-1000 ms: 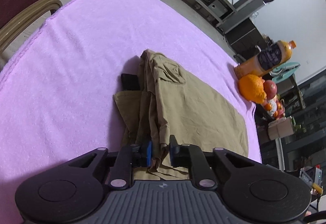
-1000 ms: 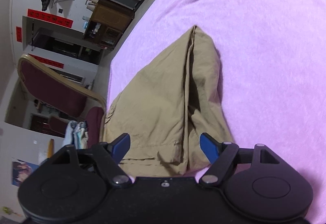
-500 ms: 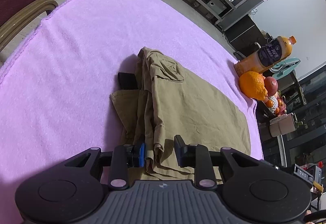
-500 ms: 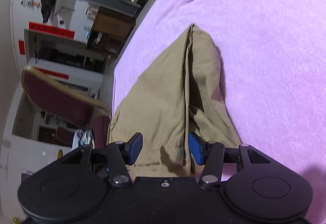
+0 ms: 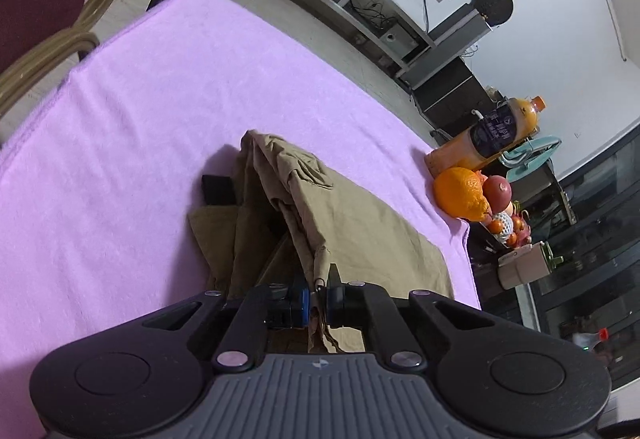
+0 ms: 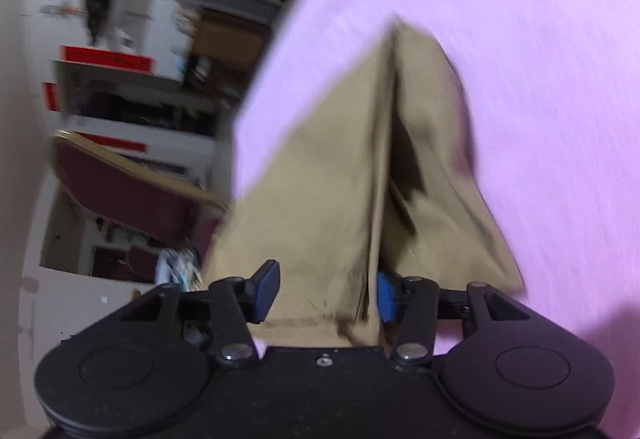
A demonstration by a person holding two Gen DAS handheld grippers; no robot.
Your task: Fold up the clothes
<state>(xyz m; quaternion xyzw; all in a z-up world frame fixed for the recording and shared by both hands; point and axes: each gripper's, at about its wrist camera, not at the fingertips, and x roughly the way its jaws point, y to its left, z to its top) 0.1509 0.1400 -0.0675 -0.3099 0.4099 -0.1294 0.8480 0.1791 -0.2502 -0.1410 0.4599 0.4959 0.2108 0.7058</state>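
Left tool (image 5: 317,299) clenches the khaki trousers' (image 5: 352,223) hem; right tool (image 6: 326,293) gapes wide around a trouser fold, blurred.

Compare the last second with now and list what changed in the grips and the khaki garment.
The left gripper, half open half a second ago, has shut on the khaki garment and lifted its edge into a ridge. The right gripper has not closed; its jaws stand wider around the raised fold. The orange, juice bottle and purple cloth stayed put.
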